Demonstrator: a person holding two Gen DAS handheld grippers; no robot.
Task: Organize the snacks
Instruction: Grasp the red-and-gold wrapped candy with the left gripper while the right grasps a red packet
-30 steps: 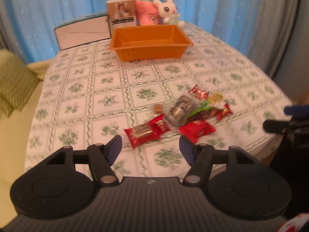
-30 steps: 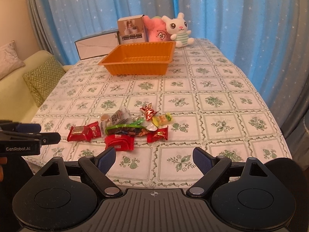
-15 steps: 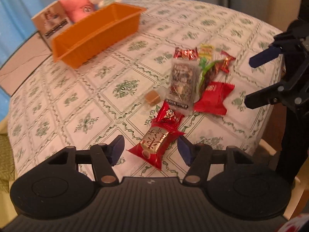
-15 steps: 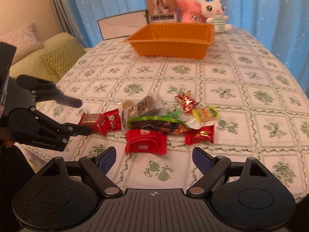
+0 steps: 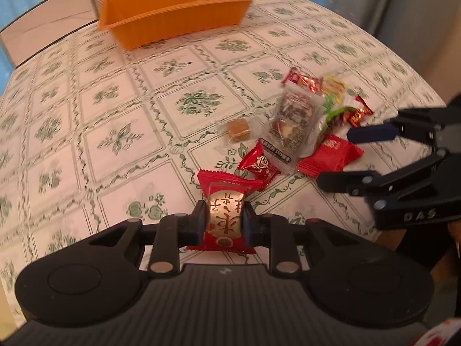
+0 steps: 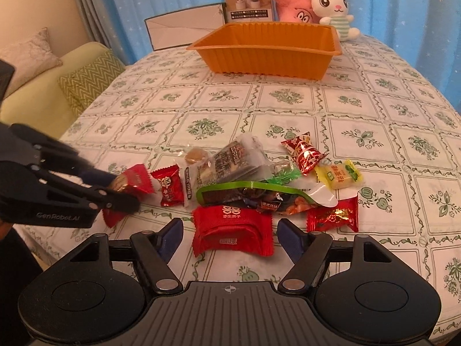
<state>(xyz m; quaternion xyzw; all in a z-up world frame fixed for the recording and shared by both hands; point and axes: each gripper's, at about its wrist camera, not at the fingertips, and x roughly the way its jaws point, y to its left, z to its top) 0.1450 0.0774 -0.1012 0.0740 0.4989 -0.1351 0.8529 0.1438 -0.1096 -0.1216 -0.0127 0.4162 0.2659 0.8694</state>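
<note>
We are at the very start: the orange tray (image 6: 268,57) at the far end of the table (image 6: 374,109) looks empty, and every snack lies in the loose pile (image 6: 259,178) near our edge. Our left gripper (image 5: 224,220) has just closed and now pinches the red-and-gold packet (image 5: 226,213) at the pile's left end, low at the cloth. Our right gripper (image 6: 229,238), its jaws apart though just narrowing, straddles the plump red pouch (image 6: 233,227) without pressing it, its glossy crinkled wrapper bearing white print.
</note>
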